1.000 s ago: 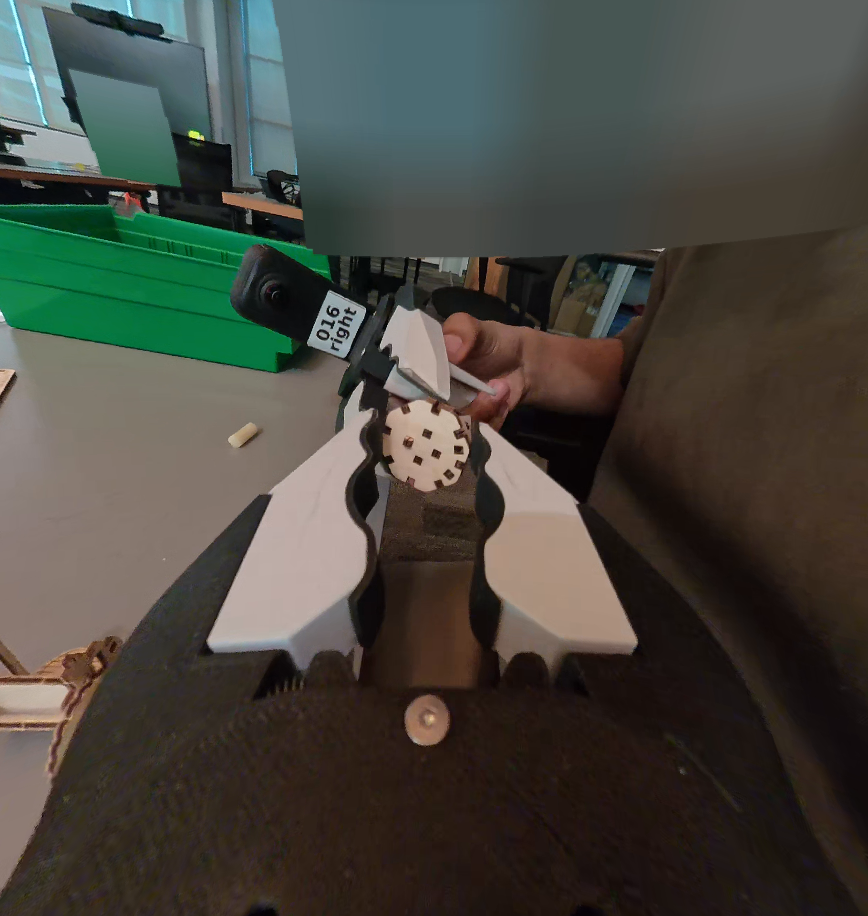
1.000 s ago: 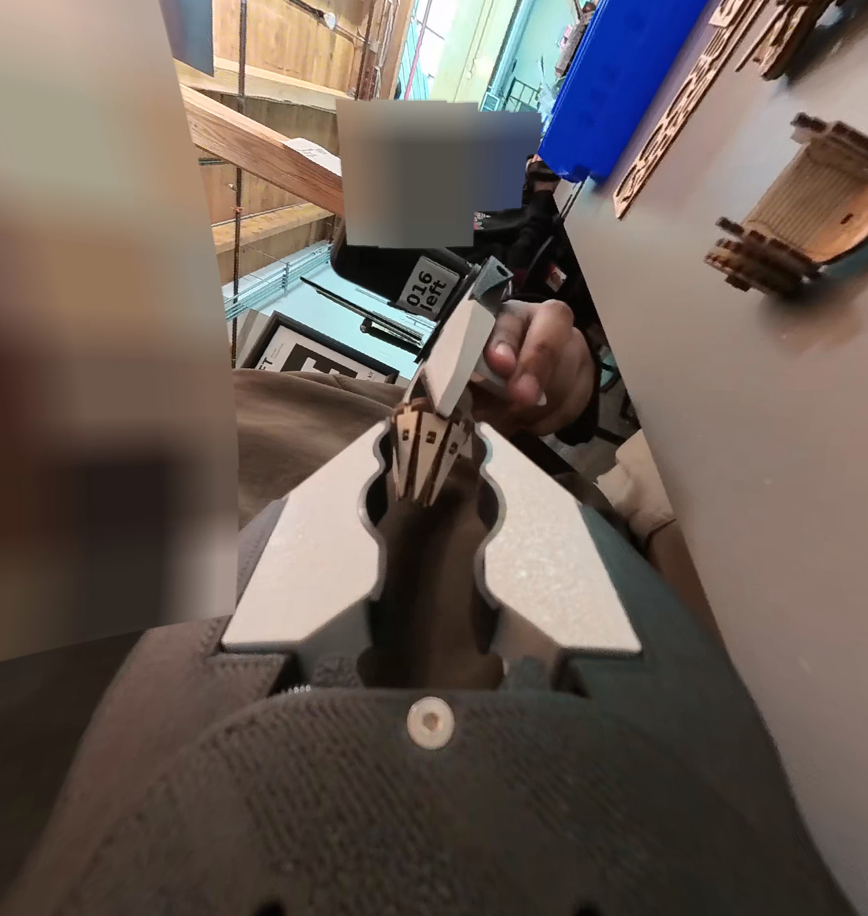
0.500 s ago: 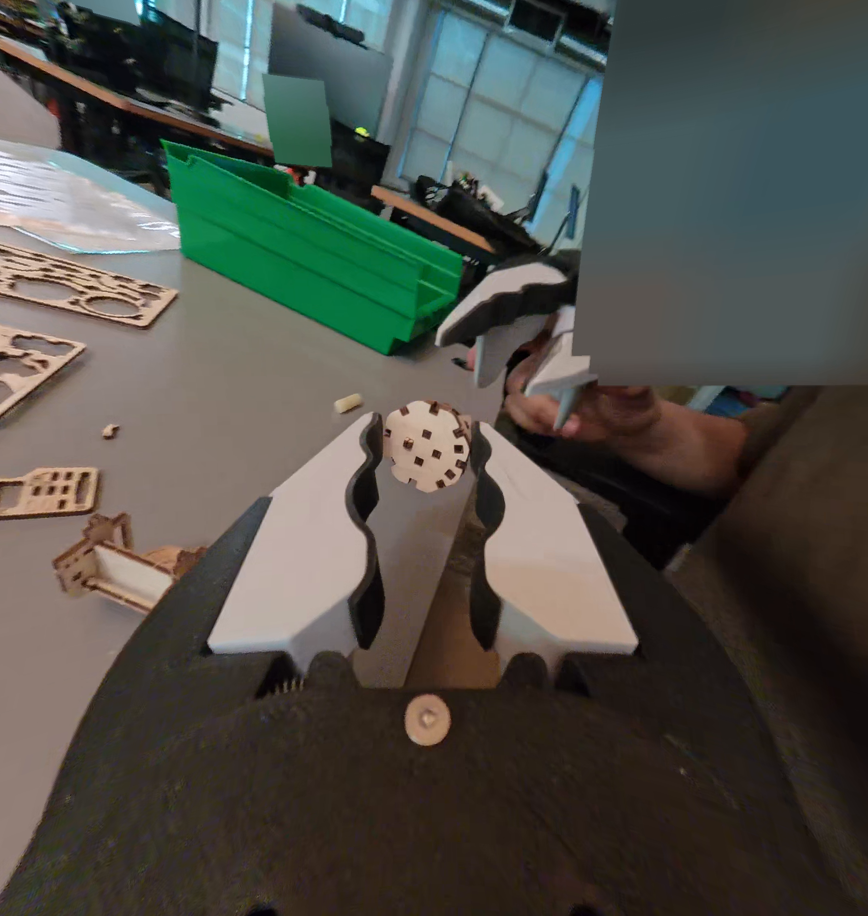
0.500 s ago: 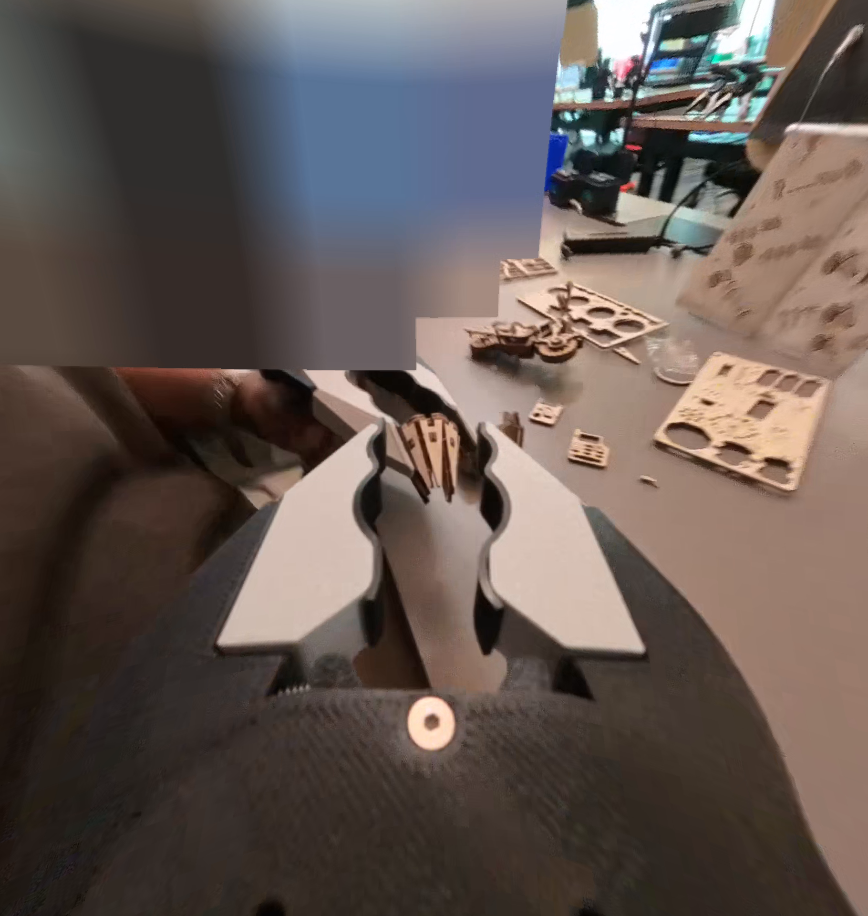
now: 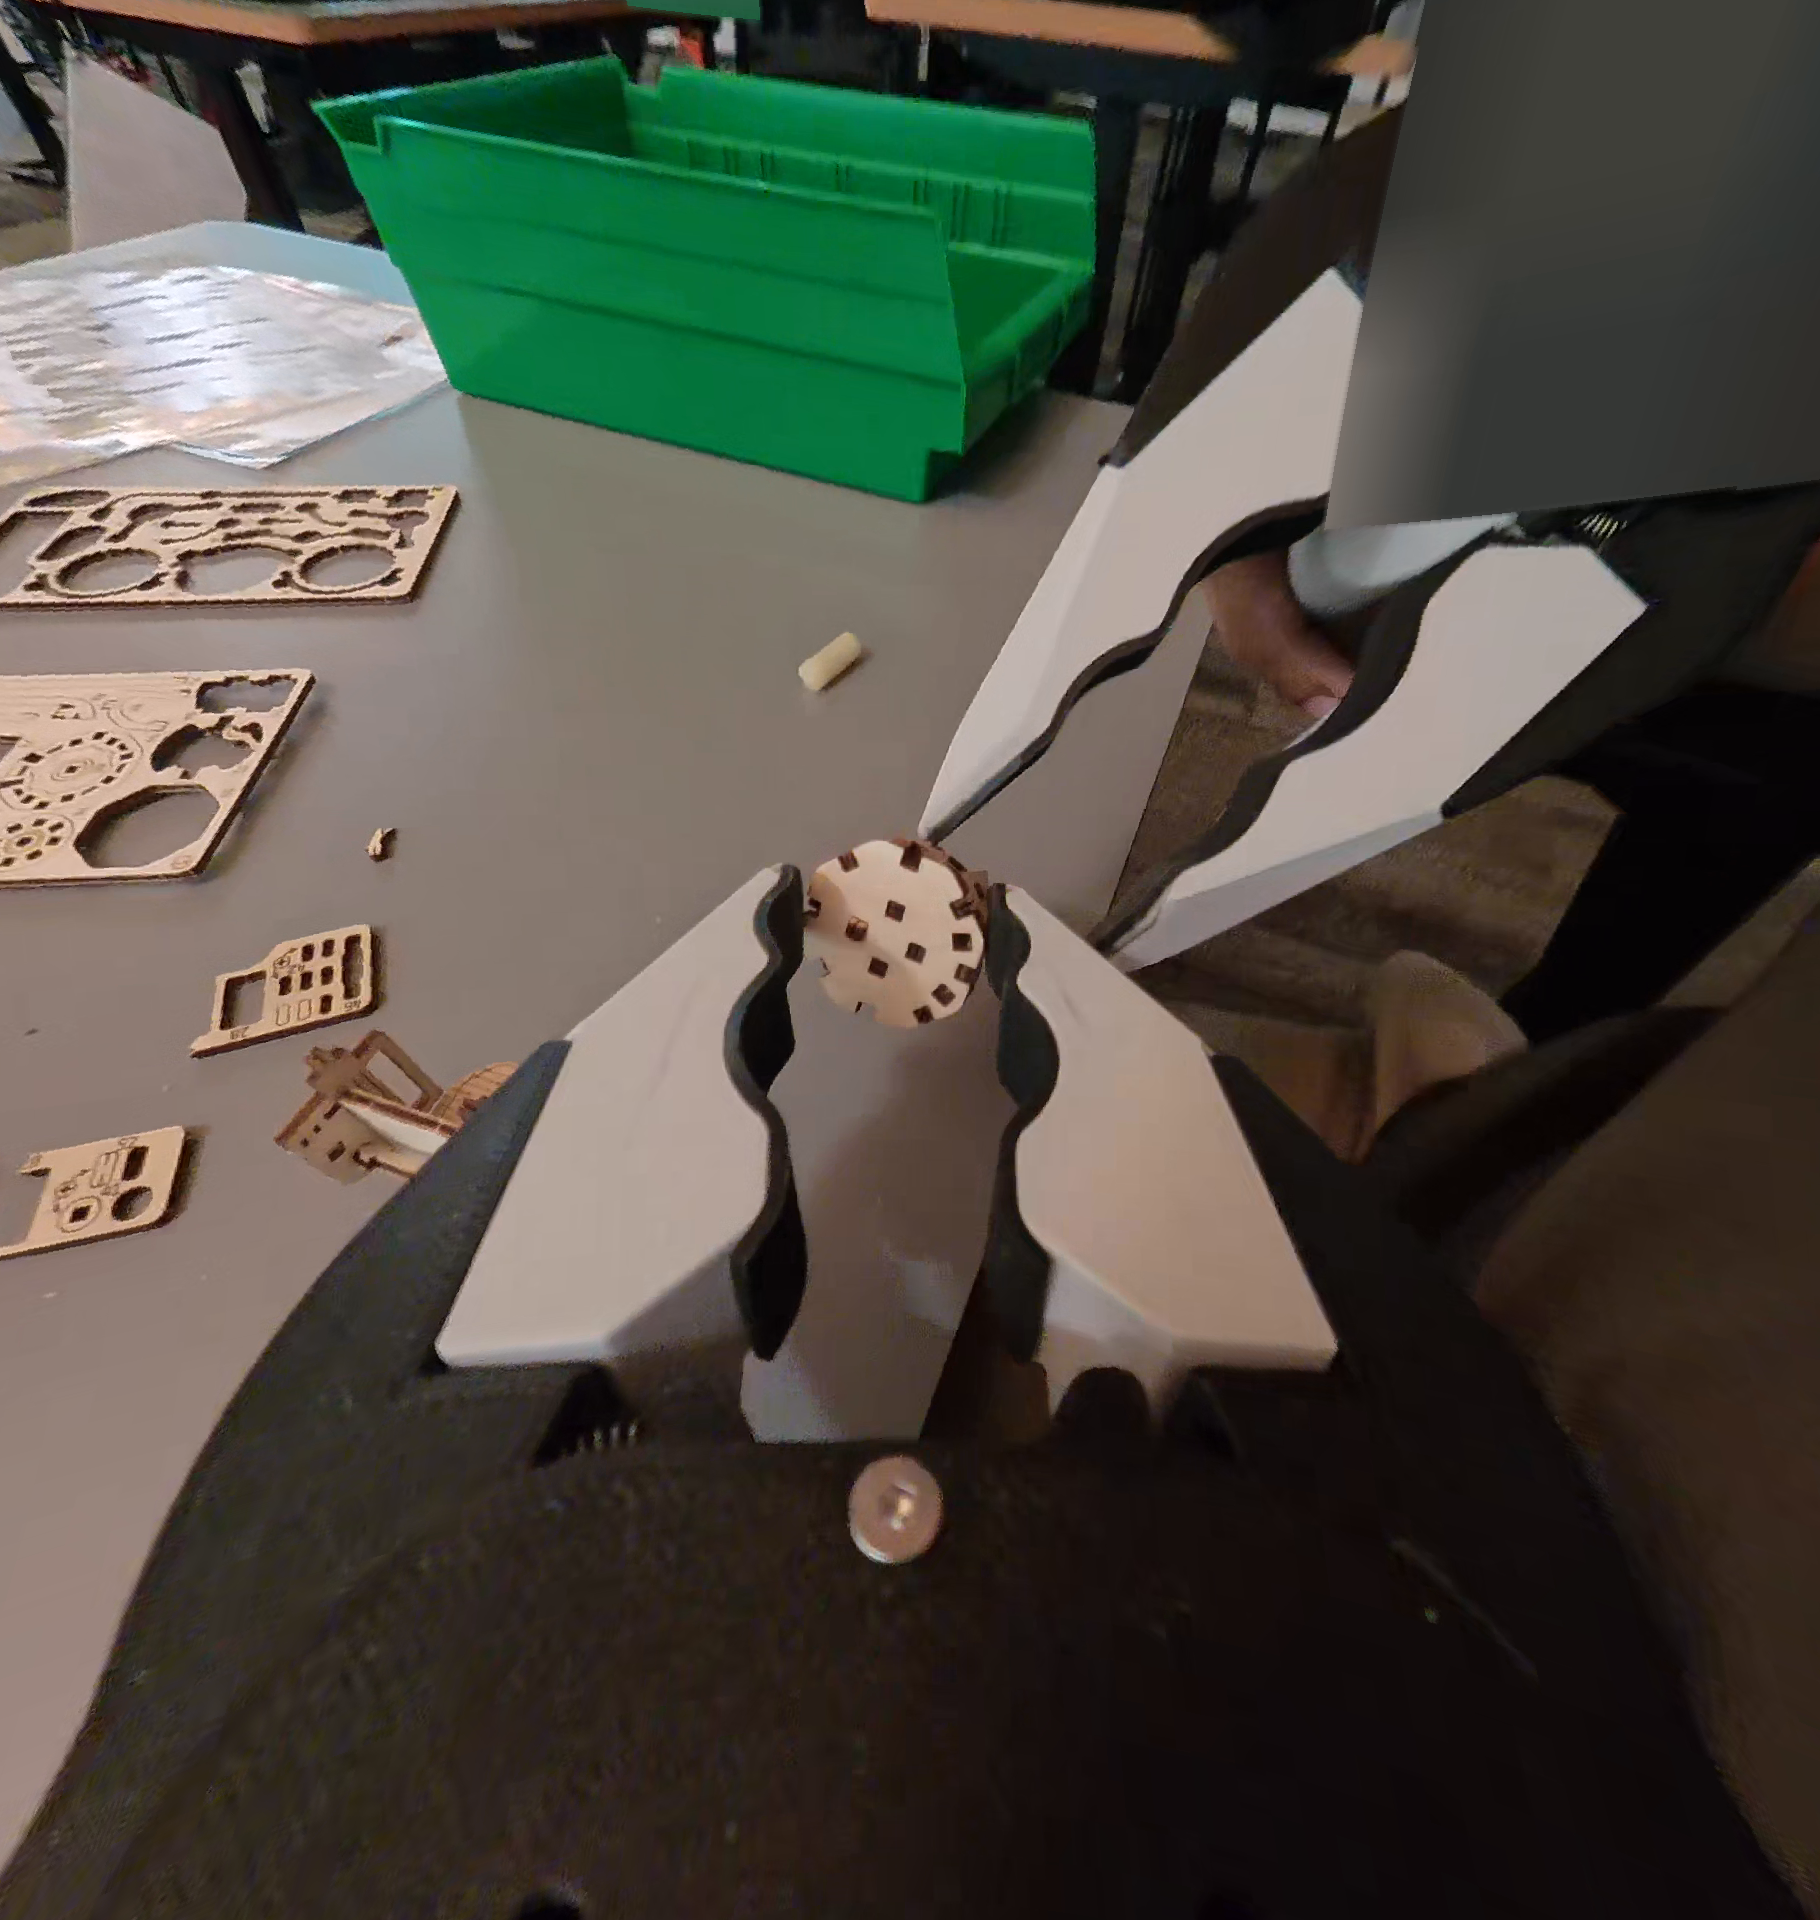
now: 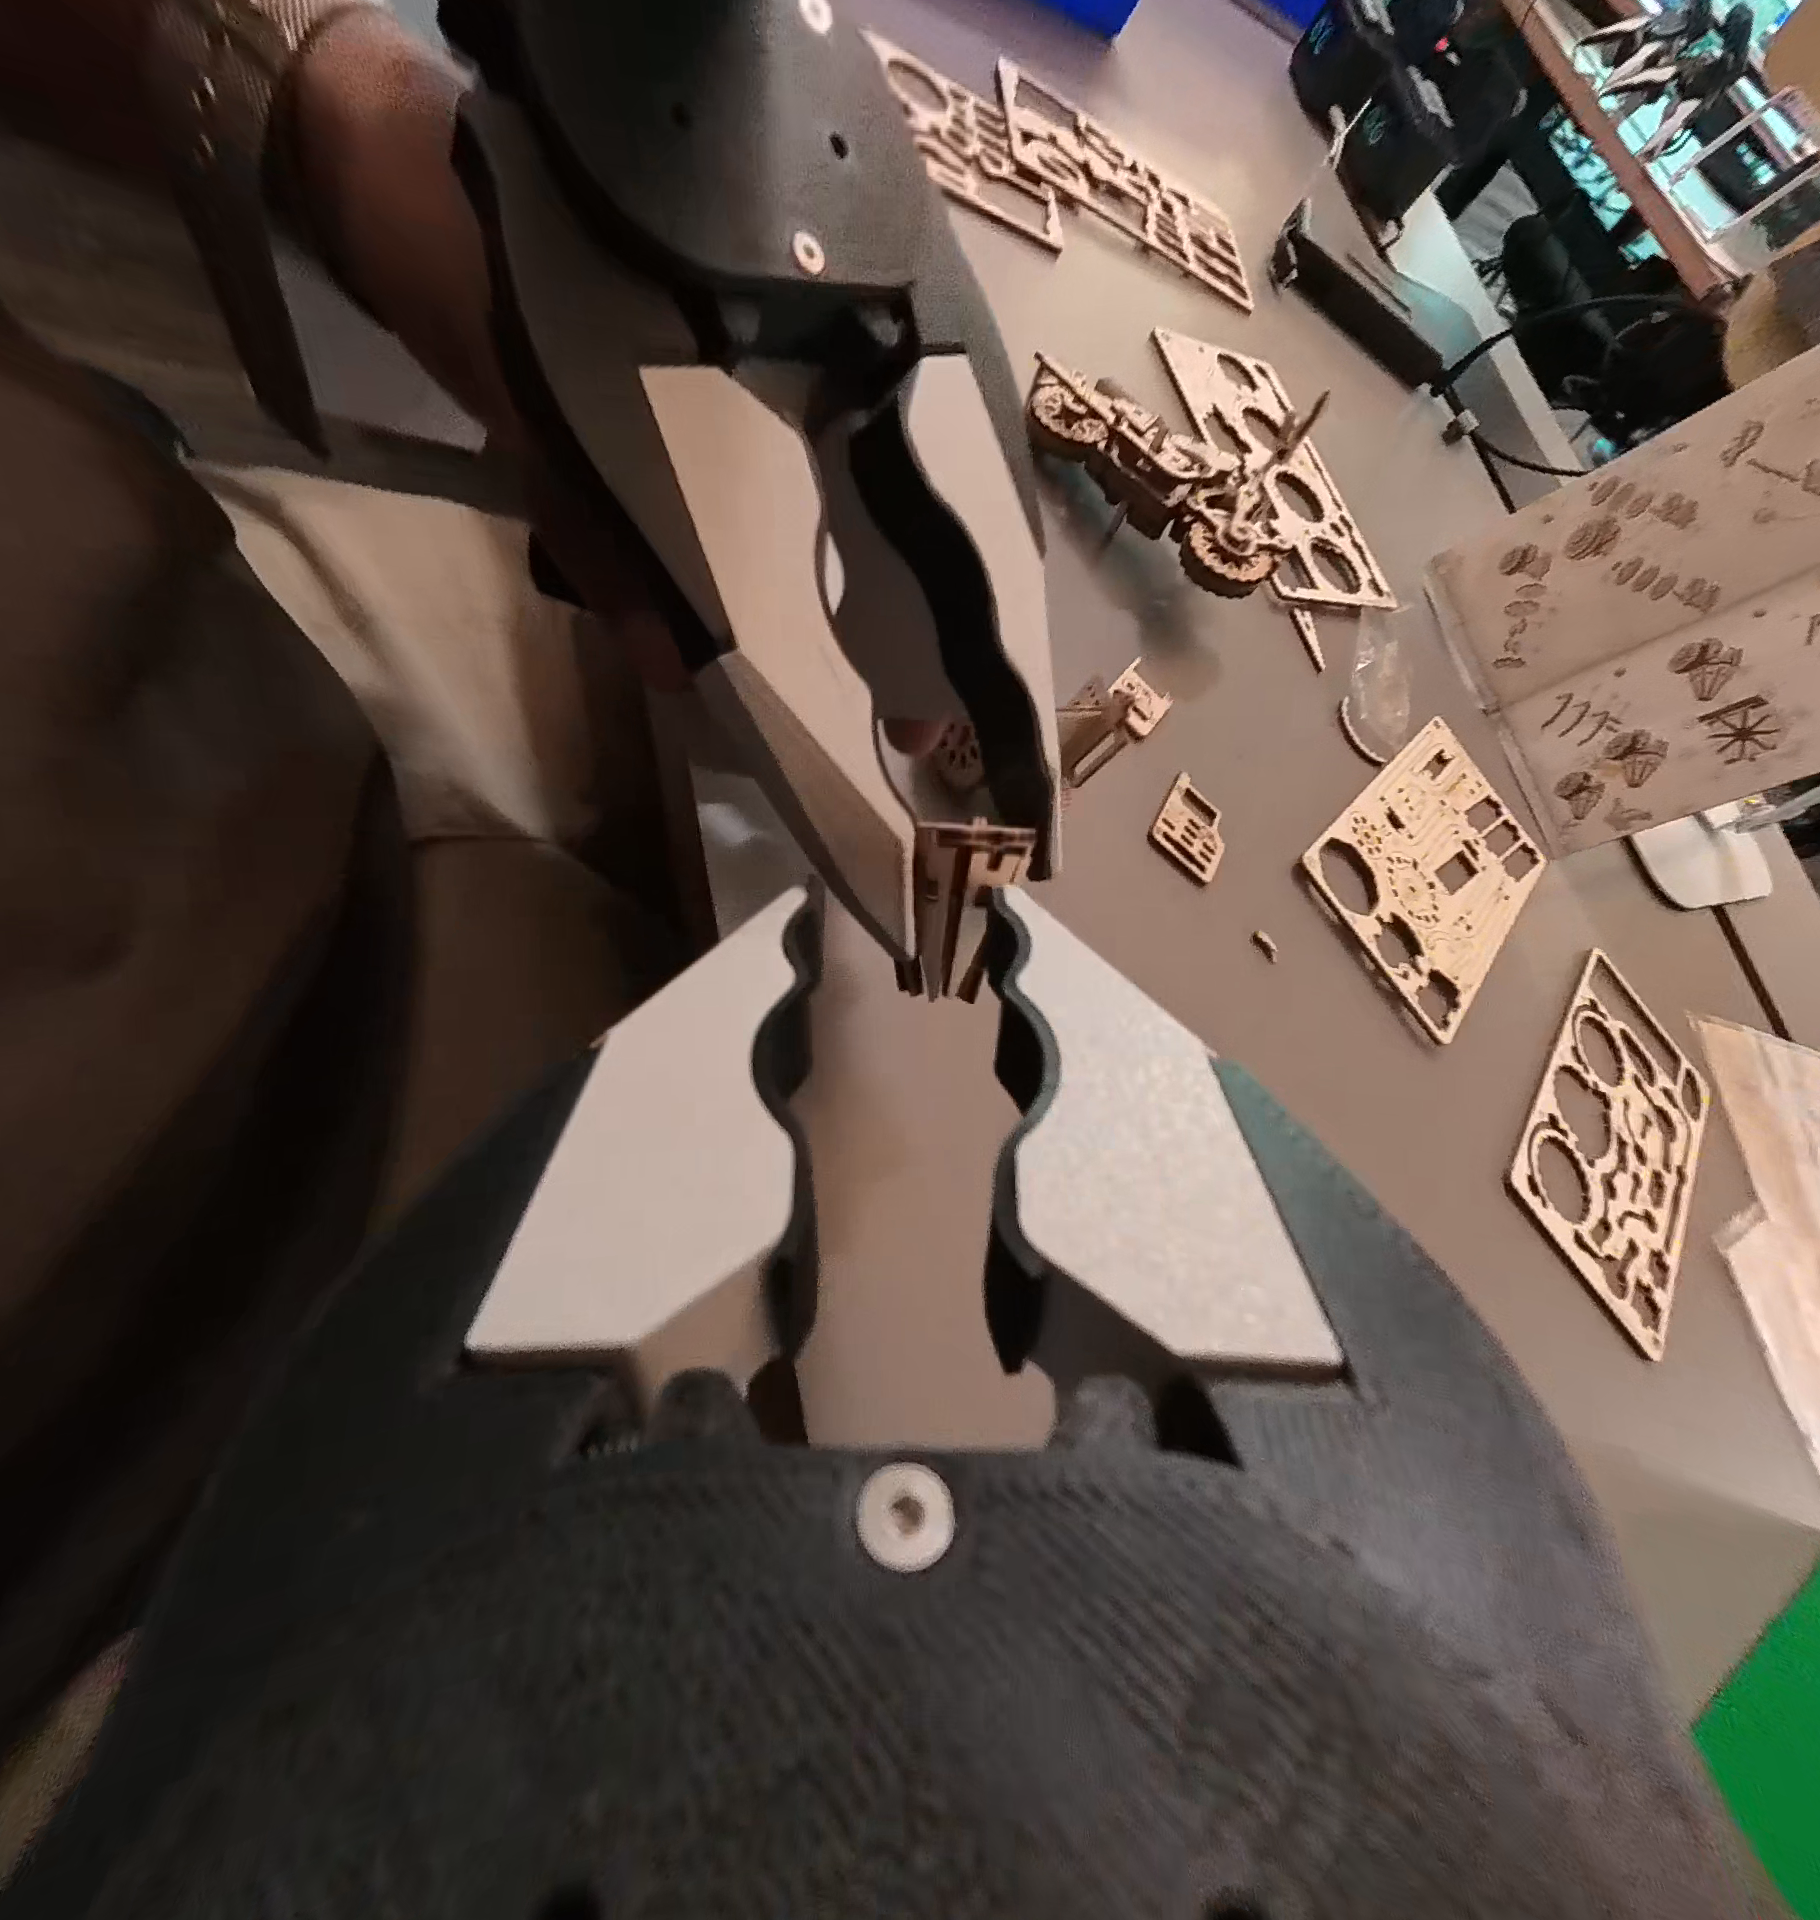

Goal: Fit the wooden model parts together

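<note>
My left gripper (image 5: 890,920) is shut on a small round wooden drum part (image 5: 898,935), whose pale face has square holes. It holds the part above the near edge of the grey table (image 5: 594,727). My right gripper (image 5: 1015,883) comes in from the upper right with its jaws apart. One fingertip is at the drum's top rear edge, the other just right of my left gripper's right finger. In the right wrist view the drum (image 6: 963,883) is edge-on between my right gripper's (image 6: 901,909) tips. My left gripper (image 6: 973,894) clamps the drum from above.
A green bin (image 5: 677,260) stands at the back of the table. Cut-out wooden sheets (image 5: 210,540), small loose pieces, a short dowel (image 5: 831,660) and a sub-assembly (image 5: 366,1122) lie at the left. A wooden motorcycle model (image 6: 1145,468), more sheets (image 6: 1415,873) and an upright instruction page (image 6: 1664,623) lie beyond. The person's lap is at the right.
Both grippers have tilted down toward the table. My right gripper has closed in on the drum, and its tips now straddle it. My left gripper has kept its hold.
</note>
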The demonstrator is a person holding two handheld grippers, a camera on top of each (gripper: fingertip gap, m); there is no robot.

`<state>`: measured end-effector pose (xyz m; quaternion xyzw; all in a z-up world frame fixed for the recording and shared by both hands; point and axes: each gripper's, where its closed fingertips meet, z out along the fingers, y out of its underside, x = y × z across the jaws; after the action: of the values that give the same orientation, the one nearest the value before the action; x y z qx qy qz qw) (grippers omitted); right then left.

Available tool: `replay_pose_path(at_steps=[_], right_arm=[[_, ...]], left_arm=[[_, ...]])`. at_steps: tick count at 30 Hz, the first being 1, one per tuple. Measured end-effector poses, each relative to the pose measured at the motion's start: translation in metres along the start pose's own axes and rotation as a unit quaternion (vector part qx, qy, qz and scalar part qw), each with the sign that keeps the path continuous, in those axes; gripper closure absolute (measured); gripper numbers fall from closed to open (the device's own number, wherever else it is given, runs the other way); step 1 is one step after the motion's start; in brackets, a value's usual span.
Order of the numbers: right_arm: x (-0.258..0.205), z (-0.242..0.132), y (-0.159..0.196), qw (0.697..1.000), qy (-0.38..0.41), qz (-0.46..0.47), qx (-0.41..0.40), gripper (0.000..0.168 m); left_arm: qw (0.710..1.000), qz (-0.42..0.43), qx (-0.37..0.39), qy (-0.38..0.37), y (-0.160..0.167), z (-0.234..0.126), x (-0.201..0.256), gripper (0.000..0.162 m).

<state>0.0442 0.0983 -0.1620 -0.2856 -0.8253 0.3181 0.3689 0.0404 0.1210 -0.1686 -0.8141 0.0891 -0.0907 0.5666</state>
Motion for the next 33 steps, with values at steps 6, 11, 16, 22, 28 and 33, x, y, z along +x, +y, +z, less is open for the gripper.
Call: replay_pose_path(at_steps=[6,11,16,22,28,33], right_arm=[[-0.005,0.003,0.002,1.0,-0.003,-0.02,-0.015,0.136],[-0.007,0.005,0.004,0.998,0.004,-0.048,-0.028,0.139],[-0.01,0.007,0.007,0.998,-0.001,-0.05,-0.038,0.137],[-0.011,0.006,0.009,0.998,-0.005,-0.054,-0.043,0.139],[-0.012,0.006,0.009,0.998,-0.011,-0.05,-0.043,0.14],[-0.012,0.005,0.008,0.998,-0.014,-0.046,-0.036,0.14]], left_arm=[[1.0,0.009,-0.029,0.002,0.007,0.001,0.003,0.129],[0.999,-0.008,-0.047,0.0,0.012,0.002,0.002,0.13],[0.998,0.008,-0.06,-0.001,0.017,0.003,0.004,0.13],[0.998,0.0,-0.065,-0.003,0.017,0.005,0.004,0.13],[0.998,0.003,-0.068,-0.003,0.018,0.005,0.005,0.13],[0.998,-0.007,-0.062,0.004,0.016,0.005,0.006,0.13]])
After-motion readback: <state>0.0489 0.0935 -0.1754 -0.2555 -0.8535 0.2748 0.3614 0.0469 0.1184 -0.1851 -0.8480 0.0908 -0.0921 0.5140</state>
